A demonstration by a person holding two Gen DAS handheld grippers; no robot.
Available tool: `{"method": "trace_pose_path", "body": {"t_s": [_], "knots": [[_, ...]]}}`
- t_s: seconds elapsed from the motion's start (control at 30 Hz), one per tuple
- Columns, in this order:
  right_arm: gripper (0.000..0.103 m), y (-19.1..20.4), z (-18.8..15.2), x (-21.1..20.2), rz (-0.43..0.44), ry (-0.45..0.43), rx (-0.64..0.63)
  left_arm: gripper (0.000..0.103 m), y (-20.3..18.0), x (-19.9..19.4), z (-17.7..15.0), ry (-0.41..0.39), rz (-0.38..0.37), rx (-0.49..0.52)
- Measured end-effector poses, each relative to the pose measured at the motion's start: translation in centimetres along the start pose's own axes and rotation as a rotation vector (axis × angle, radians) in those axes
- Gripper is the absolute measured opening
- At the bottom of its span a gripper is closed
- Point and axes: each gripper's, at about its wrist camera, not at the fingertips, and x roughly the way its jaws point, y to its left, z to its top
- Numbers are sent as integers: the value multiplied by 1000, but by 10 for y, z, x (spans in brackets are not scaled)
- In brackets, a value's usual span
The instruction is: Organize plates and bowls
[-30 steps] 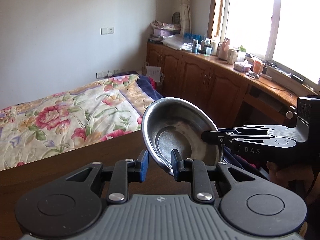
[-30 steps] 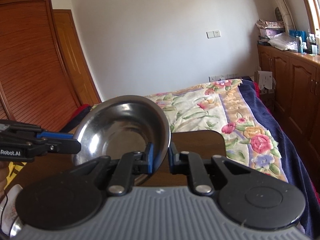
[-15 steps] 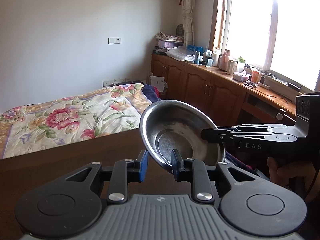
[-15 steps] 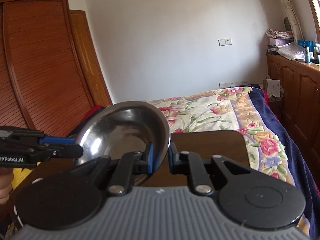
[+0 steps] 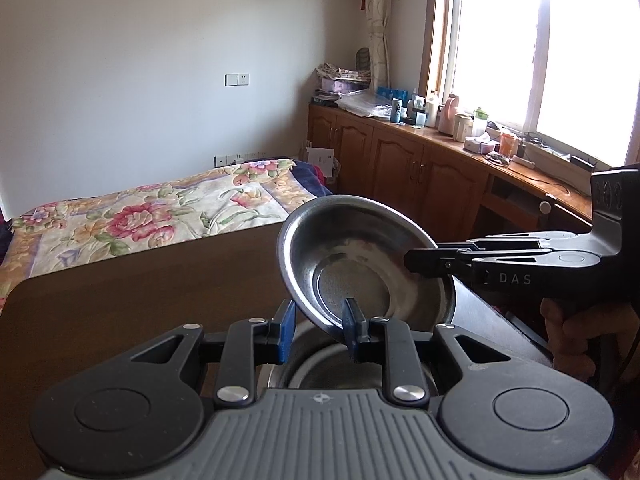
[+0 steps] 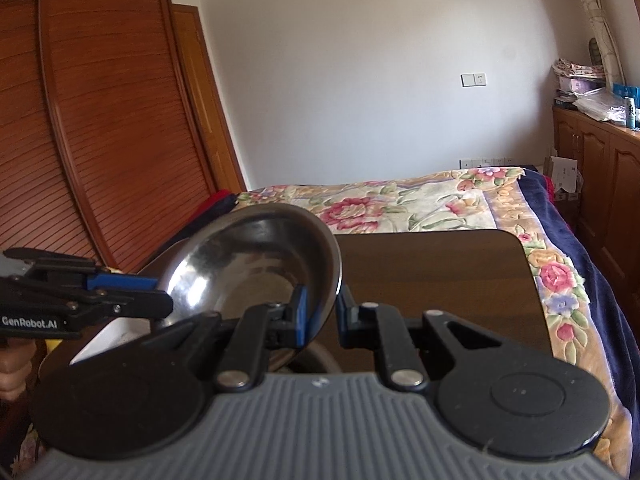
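Both the left tongs (image 5: 316, 330) and right tongs (image 6: 322, 316) clamp opposite rims of the tilted steel bowl (image 5: 360, 272), held above a second bowl (image 5: 320, 372) near the counter's (image 5: 140, 300) near edge, higher than a second ago.

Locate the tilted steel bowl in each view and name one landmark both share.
Left wrist: steel bowl right of centre, just beyond the fingertips, above the table.
Right wrist: steel bowl left of centre, rim between the fingers.
Shared landmark: floral bedspread behind it.
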Motion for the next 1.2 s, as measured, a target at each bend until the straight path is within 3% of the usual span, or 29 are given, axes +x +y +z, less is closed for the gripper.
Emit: {"method": "trace_pose_path", "body": {"t_s": [0.5,1.2], "knots": [[17,17,-27,-6,10,61,-29,27,-4,-17,-48,43,-5,-49],[18,21,-46,4,-8,128,-48,30,-10,-3,-62,118,14,-5]]}}
